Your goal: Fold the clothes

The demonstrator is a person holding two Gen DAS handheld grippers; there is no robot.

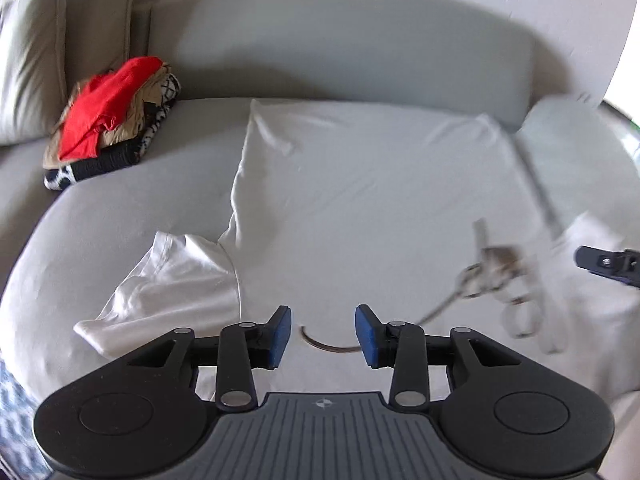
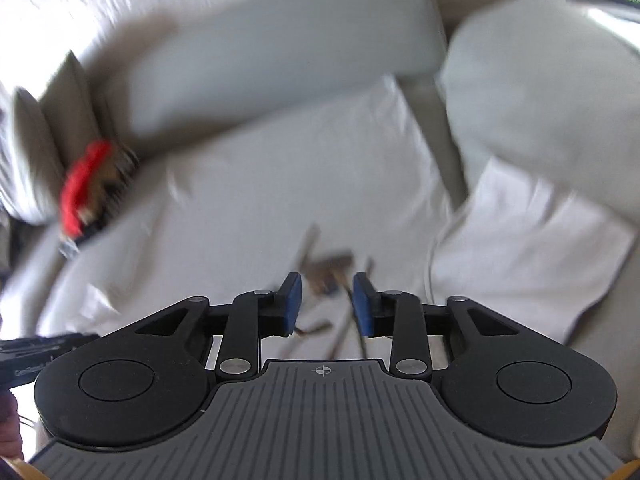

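Observation:
A white T-shirt [image 1: 360,200] lies spread flat on the grey sofa seat, printed side up, with a brown and grey print [image 1: 492,272] on its chest. One sleeve [image 1: 172,280] sticks out at the lower left. My left gripper [image 1: 323,334] hovers open just above the shirt near its collar, nothing between its blue pads. In the blurred right wrist view, my right gripper [image 2: 324,304] is open above the shirt [image 2: 300,184], close to the print [image 2: 328,268]. The other sleeve [image 2: 532,248] lies to its right. The right gripper's tip [image 1: 608,266] shows at the left view's right edge.
A stack of folded clothes [image 1: 112,120] with a red piece on top sits at the back left of the sofa [image 1: 360,40], seen too as the stack [image 2: 92,192] in the right view. Beige cushions [image 1: 32,52] stand behind it. A grey cushion [image 2: 540,92] rests at the right.

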